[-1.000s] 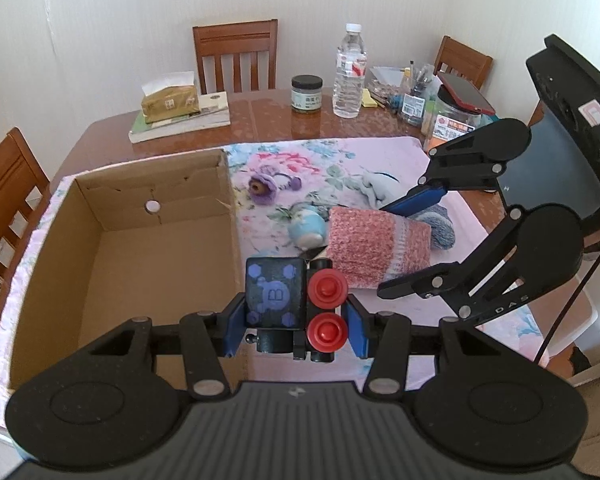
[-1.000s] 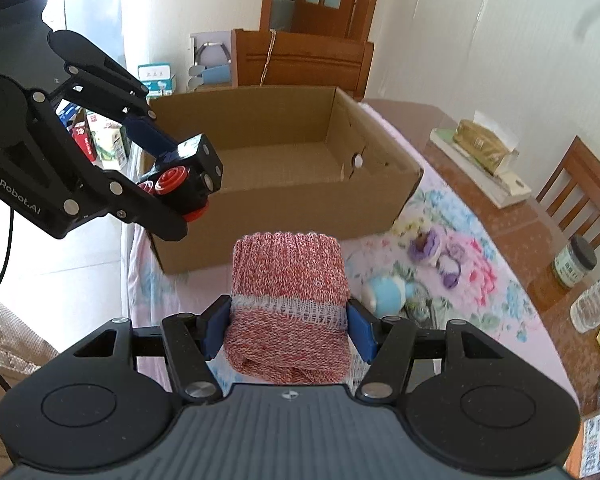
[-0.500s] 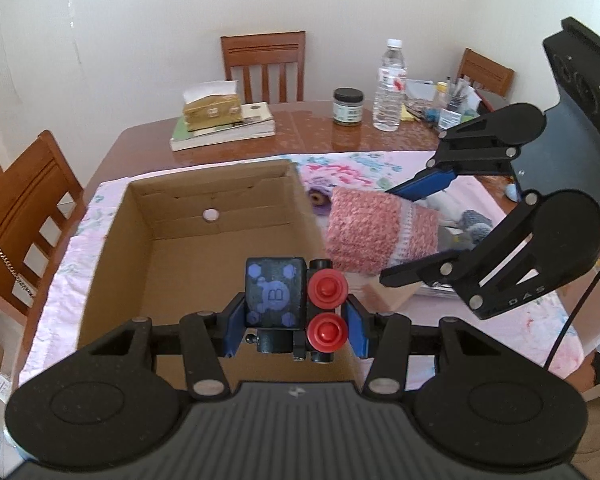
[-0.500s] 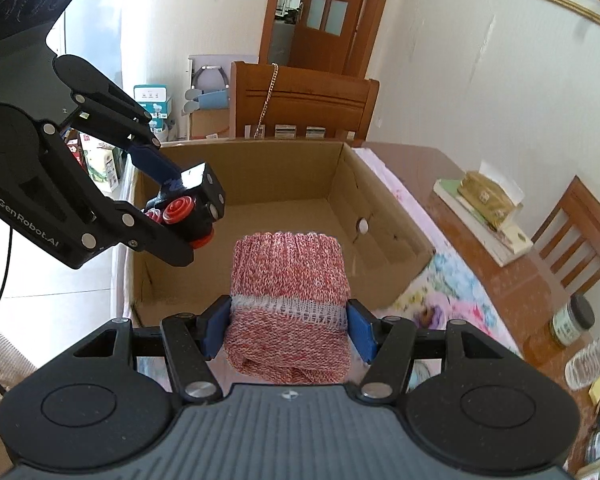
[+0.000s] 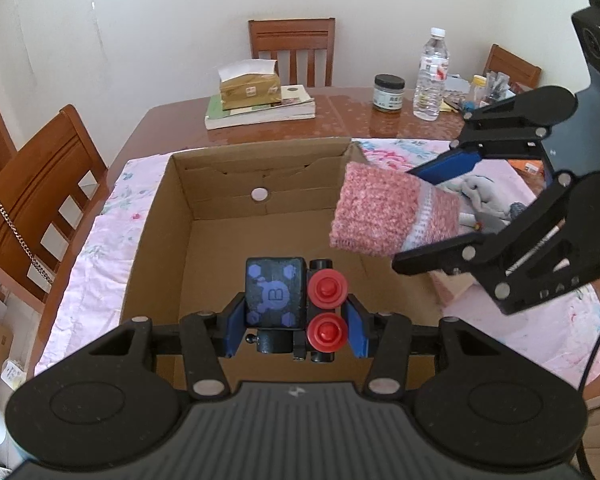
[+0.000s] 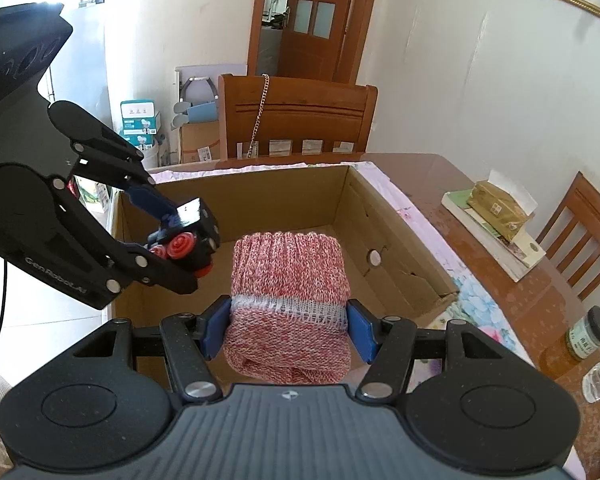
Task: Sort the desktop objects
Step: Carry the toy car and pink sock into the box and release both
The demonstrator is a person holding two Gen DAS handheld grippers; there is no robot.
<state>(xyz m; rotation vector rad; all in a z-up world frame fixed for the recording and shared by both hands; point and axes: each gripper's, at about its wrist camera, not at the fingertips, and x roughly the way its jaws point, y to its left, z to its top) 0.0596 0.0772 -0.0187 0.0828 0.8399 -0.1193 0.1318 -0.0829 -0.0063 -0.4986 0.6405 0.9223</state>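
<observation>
My left gripper (image 5: pixel 295 326) is shut on a black toy block with a blue B face and two red knobs (image 5: pixel 291 300), held above the open cardboard box (image 5: pixel 171 216). The toy also shows in the right wrist view (image 6: pixel 187 236). My right gripper (image 6: pixel 287 330) is shut on a pink knitted roll (image 6: pixel 289 280), held over the box's right wall; the roll also shows in the left wrist view (image 5: pixel 380 216). The box (image 6: pixel 400 240) looks empty inside.
A flowered cloth (image 5: pixel 99 248) covers the wooden table (image 5: pixel 340 120). At the back stand a tissue box on books (image 5: pixel 251 96), a dark jar (image 5: pixel 388 92) and a water bottle (image 5: pixel 430 76). A grey plush (image 5: pixel 484 196) lies right of the box. Chairs (image 5: pixel 31 184) surround the table.
Both grippers have moved left and over the cardboard box, each still holding its object. The pink roll now hangs over the box's right wall.
</observation>
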